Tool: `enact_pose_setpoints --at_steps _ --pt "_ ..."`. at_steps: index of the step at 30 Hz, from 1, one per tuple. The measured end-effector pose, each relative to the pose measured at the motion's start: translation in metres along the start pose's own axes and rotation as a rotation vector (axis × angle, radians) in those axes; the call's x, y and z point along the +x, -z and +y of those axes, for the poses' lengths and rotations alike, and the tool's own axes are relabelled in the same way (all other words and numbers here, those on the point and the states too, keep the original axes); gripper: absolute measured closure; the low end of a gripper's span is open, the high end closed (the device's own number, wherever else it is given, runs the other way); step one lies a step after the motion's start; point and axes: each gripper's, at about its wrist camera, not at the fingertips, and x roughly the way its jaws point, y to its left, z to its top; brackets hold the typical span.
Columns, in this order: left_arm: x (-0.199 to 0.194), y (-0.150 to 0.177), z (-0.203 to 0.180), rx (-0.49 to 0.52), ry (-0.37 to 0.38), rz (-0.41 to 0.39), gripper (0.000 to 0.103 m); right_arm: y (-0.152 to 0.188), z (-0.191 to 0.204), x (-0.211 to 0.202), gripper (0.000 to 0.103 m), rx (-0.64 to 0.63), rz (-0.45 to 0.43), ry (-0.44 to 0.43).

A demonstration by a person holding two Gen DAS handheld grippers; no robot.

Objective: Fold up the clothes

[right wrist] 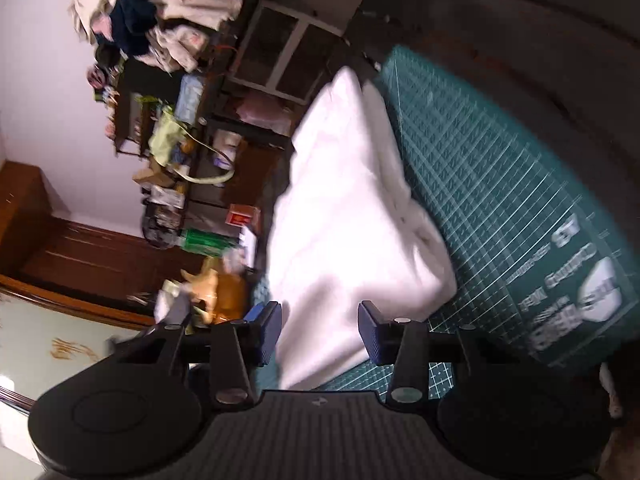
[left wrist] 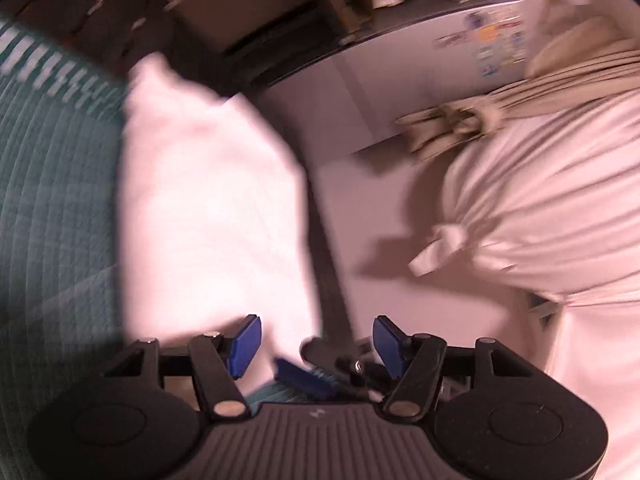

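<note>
Both jaw pairs spread, pinching nothing: left gripper (left wrist: 316,346), right gripper (right wrist: 320,332). Directly ahead of each, white soft cloth garment (right wrist: 352,216), bunched and rumpled on green gridded cutting mat (right wrist: 500,184). Right gripper visible below left jaws. Judged early: no neat fold seen, flattening and folding left.

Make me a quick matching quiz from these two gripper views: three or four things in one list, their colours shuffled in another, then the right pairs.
Things:
1. folded garment
2. cutting mat
3. gripper pads
4. small box on the shelf

Colours:
A. blue
B. red
C. white
D. green with a pale grid

Pairs: 1-C, 2-D, 3-A, 4-B
</note>
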Motion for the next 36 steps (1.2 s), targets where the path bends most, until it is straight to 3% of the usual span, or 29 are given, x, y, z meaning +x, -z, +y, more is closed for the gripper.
enact_pose_setpoints --at_steps 2,5,8,12,13,17,22,24,26,32,36 --pt "0.0 0.011 0.008 -0.02 -0.039 0.016 0.054 0.002 -0.008 -0.006 0.073 0.017 -0.005 -0.008" --pt "-0.013 0.021 0.013 -0.025 -0.094 0.009 0.054 0.009 -0.017 -0.038 0.061 0.039 -0.061 -0.016" --pt "-0.025 0.024 0.009 -0.002 -0.136 -0.013 0.053 0.015 -0.015 -0.044 0.061 0.036 -0.081 -0.033" --pt "-0.051 0.027 -0.001 0.04 -0.238 -0.074 0.041 0.015 -0.011 -0.043 0.061 0.046 -0.105 -0.048" --pt "-0.06 0.026 -0.001 0.036 -0.234 -0.094 0.04 0.014 -0.01 -0.043 0.061 0.047 -0.114 -0.053" --pt "-0.074 0.001 0.006 -0.06 -0.176 -0.168 0.03 0.016 -0.016 -0.052 0.047 0.113 -0.156 -0.073" --pt "-0.05 -0.052 0.017 -0.101 -0.268 -0.155 0.029 0.002 -0.014 -0.062 0.047 0.072 -0.228 -0.005" --pt "-0.039 -0.066 0.018 -0.071 -0.297 -0.144 0.029 -0.008 -0.016 -0.064 0.047 0.067 -0.247 0.009" --pt "-0.032 -0.069 0.008 -0.007 -0.38 -0.147 0.029 -0.016 -0.018 -0.061 0.046 0.06 -0.253 0.019" --pt "-0.021 -0.034 -0.038 0.262 -0.582 -0.149 0.029 -0.005 -0.002 -0.053 0.04 -0.085 -0.243 0.108" --pt "-0.022 -0.016 -0.043 0.287 -0.61 -0.125 0.029 0.005 0.01 -0.05 0.036 -0.145 -0.236 0.122"
